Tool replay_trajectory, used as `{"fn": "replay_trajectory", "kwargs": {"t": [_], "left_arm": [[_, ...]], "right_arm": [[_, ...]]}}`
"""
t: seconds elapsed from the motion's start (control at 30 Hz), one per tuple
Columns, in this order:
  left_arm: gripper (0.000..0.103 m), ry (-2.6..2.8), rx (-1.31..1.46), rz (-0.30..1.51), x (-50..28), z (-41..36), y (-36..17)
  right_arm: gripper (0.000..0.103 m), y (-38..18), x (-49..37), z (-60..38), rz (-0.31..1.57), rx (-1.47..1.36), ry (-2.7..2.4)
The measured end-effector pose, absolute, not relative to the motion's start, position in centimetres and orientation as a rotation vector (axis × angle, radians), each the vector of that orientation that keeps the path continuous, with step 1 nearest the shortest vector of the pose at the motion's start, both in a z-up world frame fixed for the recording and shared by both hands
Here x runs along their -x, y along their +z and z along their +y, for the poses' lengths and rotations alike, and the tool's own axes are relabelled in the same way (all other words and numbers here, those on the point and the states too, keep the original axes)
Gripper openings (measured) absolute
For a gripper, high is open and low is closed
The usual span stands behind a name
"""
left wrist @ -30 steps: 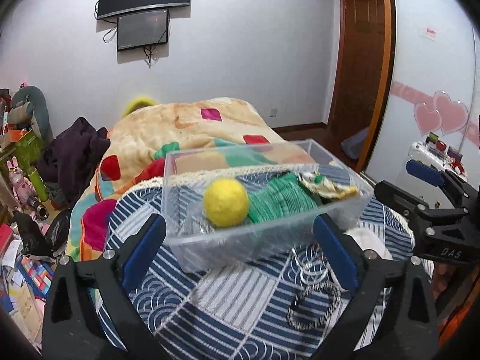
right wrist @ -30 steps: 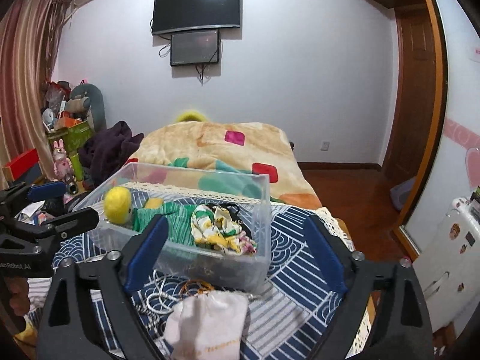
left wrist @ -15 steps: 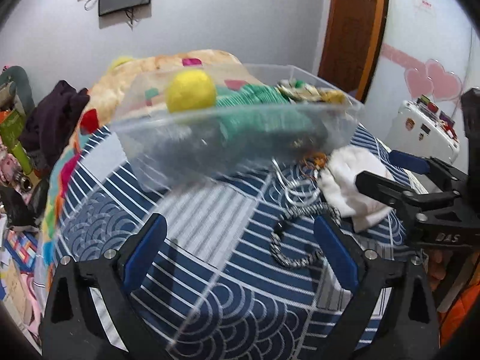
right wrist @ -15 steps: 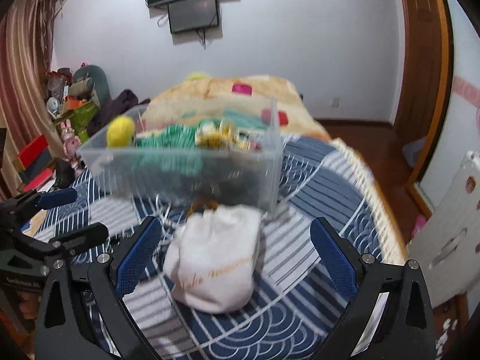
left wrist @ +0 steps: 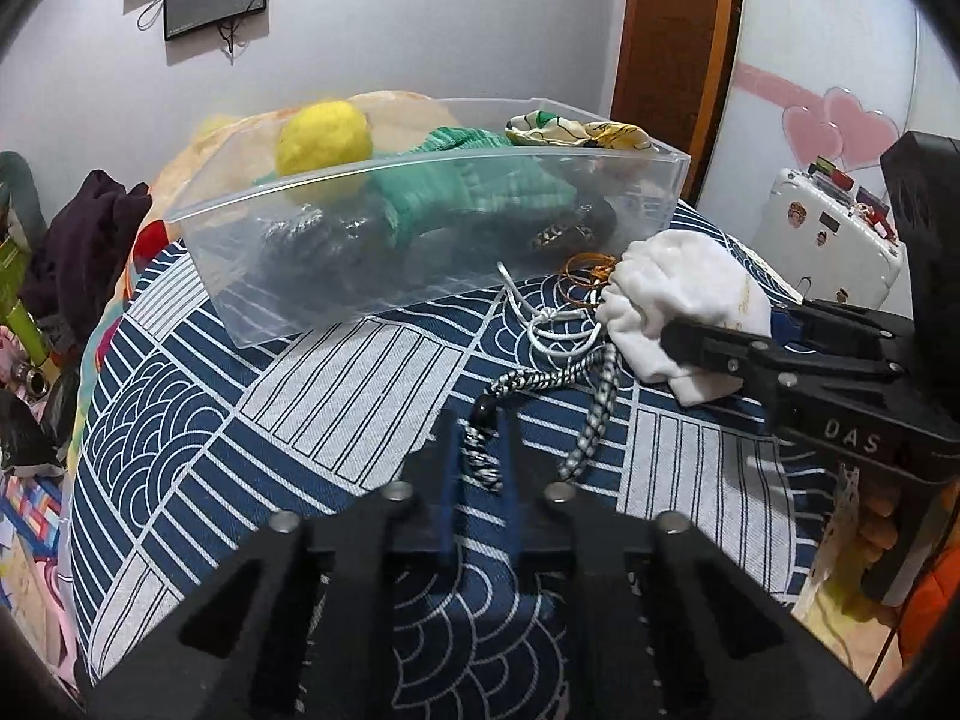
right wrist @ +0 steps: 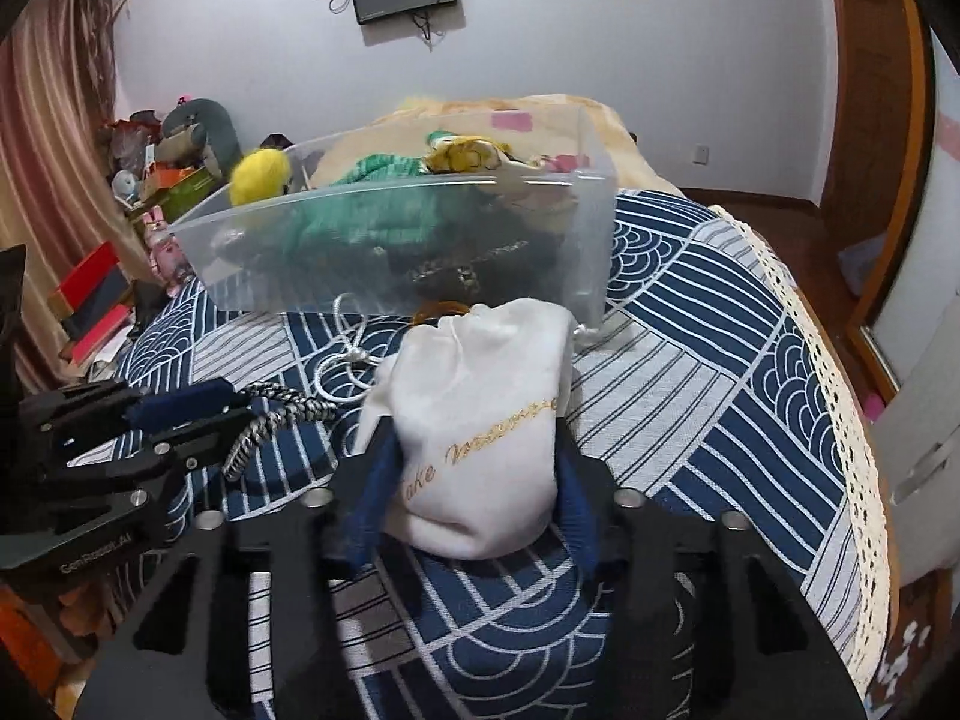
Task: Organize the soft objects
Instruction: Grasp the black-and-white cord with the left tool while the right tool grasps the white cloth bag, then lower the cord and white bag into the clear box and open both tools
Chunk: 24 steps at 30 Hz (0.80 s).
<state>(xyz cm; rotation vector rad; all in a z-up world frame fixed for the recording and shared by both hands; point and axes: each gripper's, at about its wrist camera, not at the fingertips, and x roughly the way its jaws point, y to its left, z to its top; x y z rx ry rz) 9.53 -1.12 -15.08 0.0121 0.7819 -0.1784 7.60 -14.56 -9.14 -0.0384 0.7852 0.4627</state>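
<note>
**Lifting the braided cord and the white pouch into the bin**

The left gripper [left wrist: 477, 462] has its fingers nearly together around one end of the black-and-white braided cord [left wrist: 591, 420]; the cord lies on the blue-and-white patterned cloth covering the surface [left wrist: 336, 396]. The right gripper [right wrist: 474, 480] straddles the white drawstring fabric pouch with gold lettering [right wrist: 480, 420], its blue-padded fingers pressed against the pouch on both sides — partly closed, with the pouch between them.

Procedure, as judged from the present layout:
- Confirm a firm pinch on the cord before raising it; the free end trails toward the pouch and probably drags.
- Lift the pouch straight up. Soft fabric compresses, so a light squeeze likely slips.
- Carry each item over the near wall of the clear plastic storage bin [left wrist: 300, 294], then release inside.

Surroundings and obstructions: the bin stands just beyond both items and already holds a yellow fuzzy ball [left wrist: 321, 135], a green knitted cloth [left wrist: 462, 180], a yellow-and-white printed scarf [left wrist: 576, 132] and dark items at the bottom. A white looped string [left wrist: 555, 330] and thin orange rings [left wrist: 585, 282] lie between pouch and bin, touching or near the pouch — these may snag and rise with it. The two grippers work close together; the cord's free end lies just beside the right gripper's fingers.
</note>
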Motion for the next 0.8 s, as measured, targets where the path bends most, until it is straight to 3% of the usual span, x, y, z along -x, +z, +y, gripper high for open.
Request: {"fn": "replay_trajectory", "kwargs": {"t": [0.17,0.8], "left_arm": [[0.007,-0.173,0.013,0.773,-9.2,0.0,-14.5],[0.007,-0.075,0.017,0.554,-9.9,4.2,-6.6]], "right_arm": [[0.026,-8.8,-7.5,-15.1,0.769,0.014,0.469],[0.025,-2.2,-5.8,-13.9,0.528,0.035,0.512]]}}
